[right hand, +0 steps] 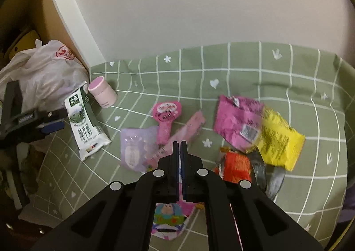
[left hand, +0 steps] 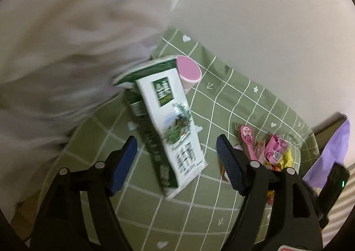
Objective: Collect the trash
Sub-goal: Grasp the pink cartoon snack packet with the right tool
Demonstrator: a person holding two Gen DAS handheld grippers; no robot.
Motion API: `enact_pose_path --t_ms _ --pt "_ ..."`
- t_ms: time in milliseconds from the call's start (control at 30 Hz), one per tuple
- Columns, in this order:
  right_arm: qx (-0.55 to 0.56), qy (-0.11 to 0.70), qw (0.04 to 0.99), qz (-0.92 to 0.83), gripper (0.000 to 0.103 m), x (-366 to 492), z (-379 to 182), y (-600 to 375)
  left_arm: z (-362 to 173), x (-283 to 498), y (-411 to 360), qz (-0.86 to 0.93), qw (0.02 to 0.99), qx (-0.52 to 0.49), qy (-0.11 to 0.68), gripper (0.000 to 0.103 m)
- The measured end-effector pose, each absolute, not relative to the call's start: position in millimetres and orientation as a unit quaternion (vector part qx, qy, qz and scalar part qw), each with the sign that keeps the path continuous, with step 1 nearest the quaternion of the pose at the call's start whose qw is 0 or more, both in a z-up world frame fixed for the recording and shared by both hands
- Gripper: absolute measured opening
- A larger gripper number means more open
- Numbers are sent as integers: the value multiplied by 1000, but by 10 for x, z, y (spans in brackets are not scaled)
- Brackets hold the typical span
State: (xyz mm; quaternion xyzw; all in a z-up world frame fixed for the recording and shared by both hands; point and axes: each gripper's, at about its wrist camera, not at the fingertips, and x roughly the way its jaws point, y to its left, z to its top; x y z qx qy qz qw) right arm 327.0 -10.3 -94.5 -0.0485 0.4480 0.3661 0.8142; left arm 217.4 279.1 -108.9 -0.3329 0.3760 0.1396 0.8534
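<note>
A pink-lidded jar [right hand: 102,95] stands at the back left of the surface [right hand: 244,77], right behind the milk carton [right hand: 85,124]. Left of them a white plastic bag [right hand: 44,73] bulges at the surface's edge, filling much of the left wrist view as a pale blur. Wrappers crowd the middle: a pink fan-shaped packet [right hand: 166,115], a lilac sachet [right hand: 133,146], a crumpled pink wrapper [right hand: 237,122] overlapping a yellow one [right hand: 279,137], a red-orange one [right hand: 236,164] in front, and a cartoon-printed wrapper [right hand: 169,222] nearest the camera.

The surface wears a green cloth with a white grid, hearts and flowers, pushed against a plain pale wall [right hand: 199,6]; a cream panel [right hand: 66,17] rises at the left.

The left hand-held gripper [left hand: 175,153] has its blue pads spread wide, with the carton lying tilted between them, neither pad pressing it. The right hand-held gripper [right hand: 180,143] is pinched together, its tips over a pale pink strip; whether it grips anything, I can't tell.
</note>
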Motion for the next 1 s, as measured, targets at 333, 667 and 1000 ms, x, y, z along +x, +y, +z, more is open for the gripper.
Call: enact_pose_path --t_ms 333,667,1000 --pt "-50 466 788 400 34 3011 -1086 -170 -1201 2793 2880 239 828 -285 421 64" --pt "-45 448 754 478 34 2964 -1089 300 -1140 2351 2682 175 842 -273 432 48" --pt "-107 507 750 411 34 3326 -1512 671 -1123 2065 2338 48 858 -245 449 45"
